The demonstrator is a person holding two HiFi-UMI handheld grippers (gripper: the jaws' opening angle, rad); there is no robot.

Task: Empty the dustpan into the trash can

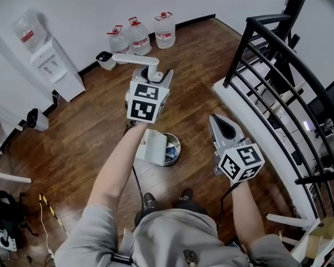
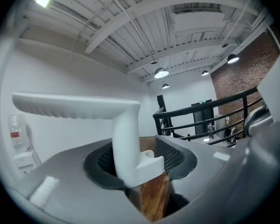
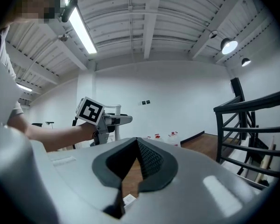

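Note:
A white long-handled dustpan hangs from my left gripper, which is shut on the upright post just under the ribbed handle. The pan hangs low, beside and touching the rim of a small round metal trash can with blue scraps inside. In the left gripper view the post fills the space between the jaws of the left gripper. My right gripper is held to the right of the can, shut and empty. In the right gripper view the right gripper holds nothing, with the left gripper and the dustpan handle beyond.
Three water jugs and a small white bin stand by the far wall, with a water dispenser to their left. A black stair railing runs down the right side. The person's shoes stand just behind the can on the wood floor.

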